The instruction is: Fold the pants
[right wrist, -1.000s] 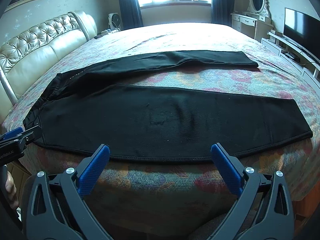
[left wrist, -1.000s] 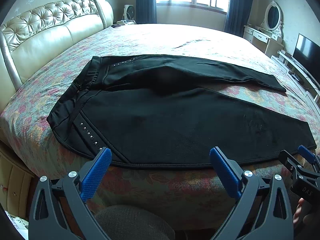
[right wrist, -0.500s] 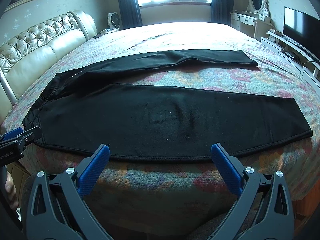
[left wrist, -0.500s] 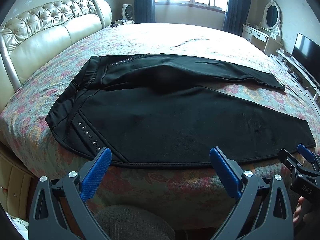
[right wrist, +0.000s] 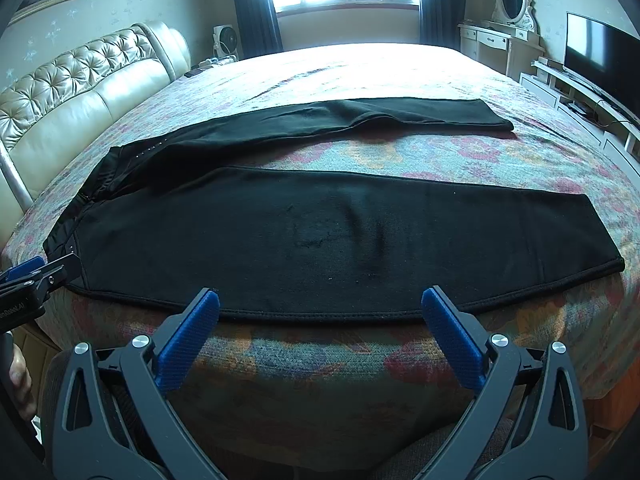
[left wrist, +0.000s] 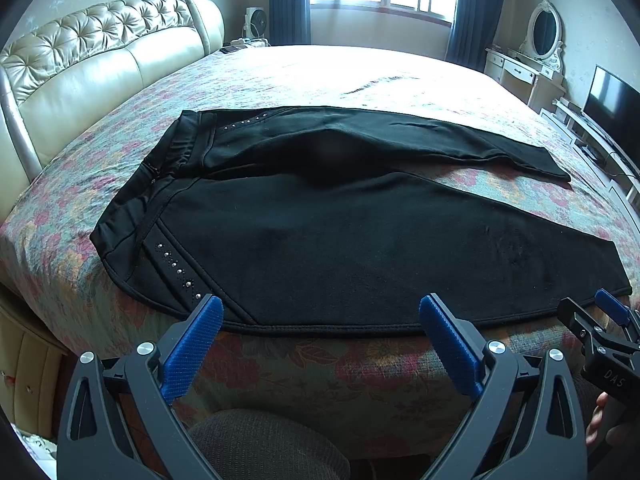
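Observation:
Black pants lie flat on the flowered bedspread, waistband to the left, both legs spread apart towards the right. Small studs line the pockets. In the right wrist view the pants fill the near bed edge. My left gripper is open and empty, just short of the near leg's hem edge by the waist end. My right gripper is open and empty, just short of the same edge further along the leg. Each gripper shows at the side of the other's view.
A tufted cream headboard stands at the left. A dresser with an oval mirror and a TV on a low unit are at the right. A fan stands by the window.
Both grippers have drifted slightly closer to the near edge of the pants. The pants have not moved, and both grippers stay open.

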